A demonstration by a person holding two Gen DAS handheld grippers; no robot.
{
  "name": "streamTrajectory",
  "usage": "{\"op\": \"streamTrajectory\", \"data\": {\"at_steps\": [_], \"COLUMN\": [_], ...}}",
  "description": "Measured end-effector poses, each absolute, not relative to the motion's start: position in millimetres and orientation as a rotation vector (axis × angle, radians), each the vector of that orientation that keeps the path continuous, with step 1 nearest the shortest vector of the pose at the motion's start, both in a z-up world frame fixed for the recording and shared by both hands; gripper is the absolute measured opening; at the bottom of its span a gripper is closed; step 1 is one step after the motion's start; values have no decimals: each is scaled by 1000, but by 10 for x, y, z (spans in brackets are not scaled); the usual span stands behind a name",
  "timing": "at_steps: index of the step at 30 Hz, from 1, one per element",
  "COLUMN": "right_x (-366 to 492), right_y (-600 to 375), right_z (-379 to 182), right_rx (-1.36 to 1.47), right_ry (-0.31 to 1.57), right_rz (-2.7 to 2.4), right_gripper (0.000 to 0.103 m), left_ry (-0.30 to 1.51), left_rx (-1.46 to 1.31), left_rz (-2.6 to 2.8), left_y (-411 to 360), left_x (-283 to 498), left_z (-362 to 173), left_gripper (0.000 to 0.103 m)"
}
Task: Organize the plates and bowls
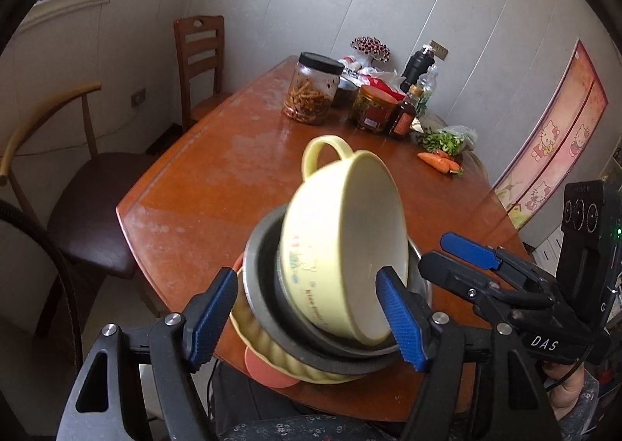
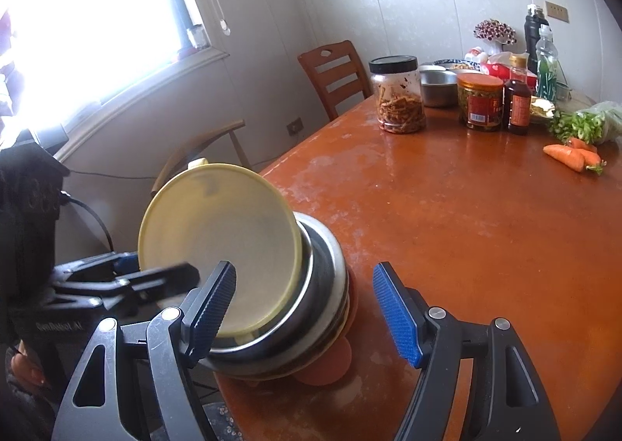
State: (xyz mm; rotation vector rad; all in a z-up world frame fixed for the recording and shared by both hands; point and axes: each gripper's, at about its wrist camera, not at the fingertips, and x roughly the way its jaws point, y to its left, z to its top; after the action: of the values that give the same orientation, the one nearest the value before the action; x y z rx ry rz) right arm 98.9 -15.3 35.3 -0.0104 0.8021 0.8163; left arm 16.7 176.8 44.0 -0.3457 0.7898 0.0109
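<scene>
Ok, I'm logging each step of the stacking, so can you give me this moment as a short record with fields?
top item: yellow handled bowl, tilted, not seated flat
stack beneath: steel bowl, yellow fluted plate, pink plate
location: near edge of the wooden table
left gripper: open, fingers either side of the tilted bowl
right gripper: open, facing the stack
far end of table: black-lidded jar, carrots
</scene>
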Motion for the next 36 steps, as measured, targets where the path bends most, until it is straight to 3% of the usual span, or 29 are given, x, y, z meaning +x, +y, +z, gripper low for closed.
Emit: {"op": "streamTrajectory", "data": {"at_steps": [10, 36], "right_x": [814, 143], "right_y": [-223, -549], "right_z": [434, 281], "right_rx": [-25, -126], "right_ry": [777, 699], "right_rz": [827, 722], "right_gripper": [75, 79], "left_ry": [758, 793], "left_rx": [-251, -198], "left_rz": [125, 172], "left_y": [1715, 1146], "left_x": [-62, -476], "left_z": [536, 180], "left_gripper": [73, 77]}}
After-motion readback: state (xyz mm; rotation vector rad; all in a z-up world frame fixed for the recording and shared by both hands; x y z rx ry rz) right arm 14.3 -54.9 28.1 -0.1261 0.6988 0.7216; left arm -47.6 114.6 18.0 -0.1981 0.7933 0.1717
